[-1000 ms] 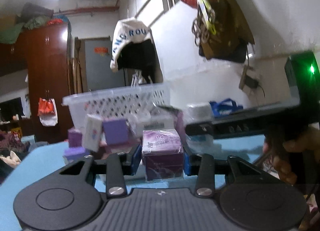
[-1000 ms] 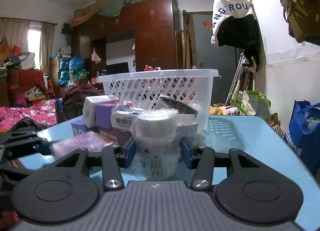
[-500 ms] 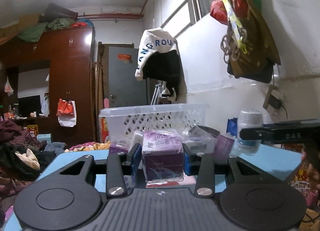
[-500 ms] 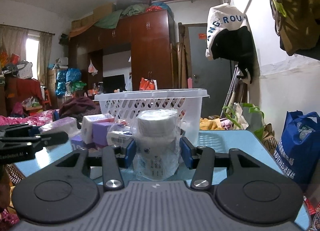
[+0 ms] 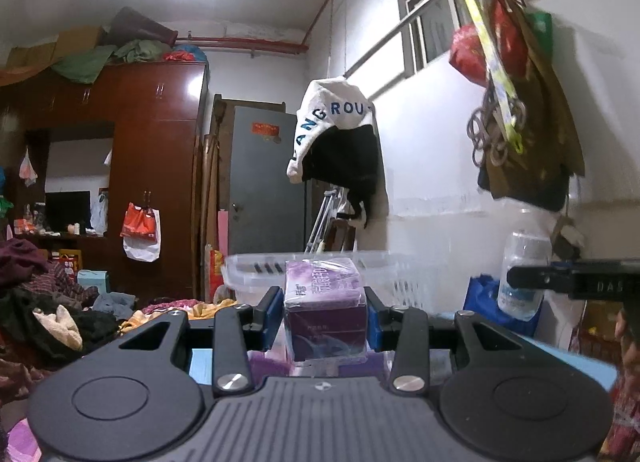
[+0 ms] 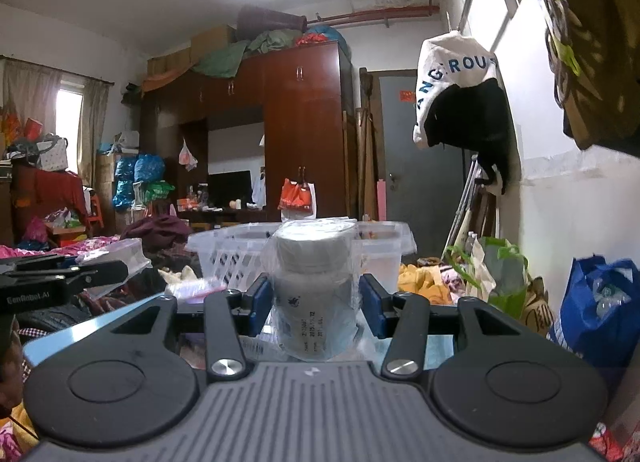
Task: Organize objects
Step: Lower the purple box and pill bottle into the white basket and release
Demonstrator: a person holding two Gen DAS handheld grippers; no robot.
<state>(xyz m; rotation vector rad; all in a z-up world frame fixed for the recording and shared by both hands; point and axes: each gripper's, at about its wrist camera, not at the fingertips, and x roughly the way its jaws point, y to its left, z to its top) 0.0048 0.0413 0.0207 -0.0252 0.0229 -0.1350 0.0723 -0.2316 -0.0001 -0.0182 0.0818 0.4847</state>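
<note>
My left hand-held gripper point(image 5: 326, 312) is clamped on a purple box point(image 5: 325, 304) wrapped in clear film, its blue pads pressing on both sides, and the box sits upright between them, lifted off the blue worktop point(image 5: 568, 358). Behind the box, at about its height, is the rim of the white plastic basket point(image 5: 404, 282) with slotted walls. Below and just behind the box I can make out more purple packaging on the worktop, too hidden to tell apart. In my left camera the right hand-held gripper shows at the right edge, side-on, carrying its load in the air. That right hand-held gripper point(image 6: 316, 302) is closed on a white bottle point(image 6: 314, 294) sealed in a crinkled clear bag, the pads squeezing the plastic on either side; the bottle stands upright and its printed label faces me. The same basket point(image 6: 224, 258) stands behind the bottle, whose cap comes level with the basket's rim. From the right camera my left hand-held gripper point(image 6: 100, 274) shows at the left edge, near the worktop's point(image 6: 92, 328) near corner.
</note>
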